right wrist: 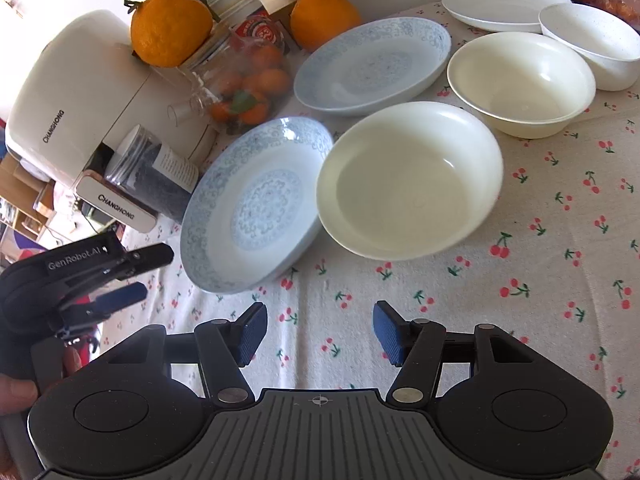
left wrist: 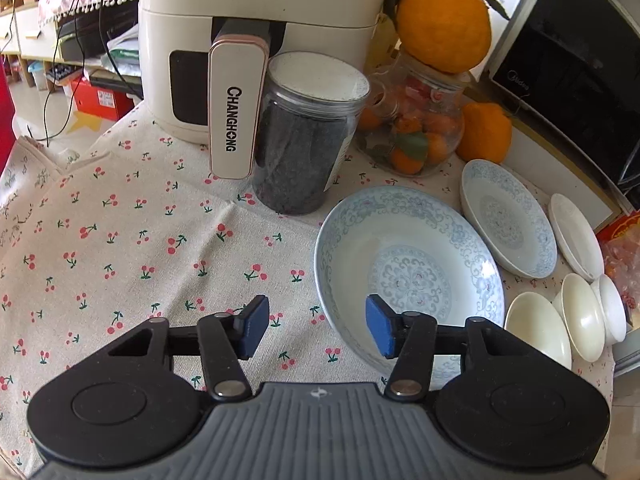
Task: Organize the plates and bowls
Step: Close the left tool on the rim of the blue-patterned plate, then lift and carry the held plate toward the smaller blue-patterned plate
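Left gripper (left wrist: 316,328) has its jaws parted, nothing clamped: one blue pad hangs over the cherry-print tablecloth (left wrist: 120,248), the other over the near rim of the patterned blue plate (left wrist: 408,276), not pressing it. Right gripper (right wrist: 319,334) is likewise parted with only cloth between the pads.

Seen from the right wrist, the patterned blue plate sits at 11 o'clock from that gripper, the nearest cream bowl (right wrist: 410,180) at 12 to 1, the two rim to rim. A second blue plate (right wrist: 372,66) lies beyond them at 12. Another cream bowl (right wrist: 522,82) is at 1 o'clock, a speckled white bowl (right wrist: 592,42) past it, a white plate (right wrist: 504,4) at the far edge.

Air fryer (left wrist: 256,40) stands at 11 o'clock from the left gripper, a dark-filled jar (left wrist: 308,132) just beside its handle. Glass jar of small oranges (left wrist: 416,120) with a big orange (left wrist: 444,24) on top at 1 o'clock. Microwave (left wrist: 580,80) far right.
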